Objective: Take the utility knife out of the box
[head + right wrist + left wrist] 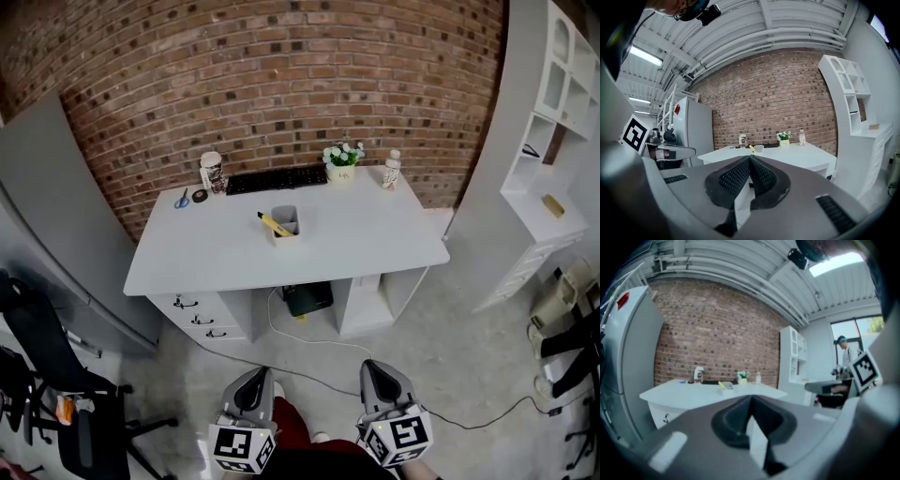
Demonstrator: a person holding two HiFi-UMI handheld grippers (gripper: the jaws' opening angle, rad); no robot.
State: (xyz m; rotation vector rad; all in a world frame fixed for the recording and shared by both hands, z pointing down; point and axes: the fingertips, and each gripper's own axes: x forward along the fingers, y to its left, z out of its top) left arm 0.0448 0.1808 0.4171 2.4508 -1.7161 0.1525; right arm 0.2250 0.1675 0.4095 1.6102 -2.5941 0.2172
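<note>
While both grippers are held low and near, well apart from the worktop (375,234), the task is judged to be at its approach step, with nothing yet grasped. The jaws of the left gripper (751,401) are seen pressed together with nothing between them, and the jaws of the right gripper (750,159) are likewise closed and empty. The utility knife (273,223), yellow, is found standing slantwise in the box (287,228), its upper end leaning out to the left over the rim. The box is set near the middle of the worktop, on the near side of the keyboard (277,178).

For the next move, the gap to the worktop would have to be closed, one pair of jaws opened, and the projecting end of the knife taken. The other gripper may be needed to steady the box, which looks light and could be tipped or dragged as the knife is drawn out. Which gripper is meant for which part cannot be told.

By count, there are two grippers, one box, one utility knife and one keyboard. One printed cup (212,172) is at the far left, with one pair of scissors (182,199) beside it. One small flower pot (341,161) and one bottle (391,172) are at the far right.
</note>
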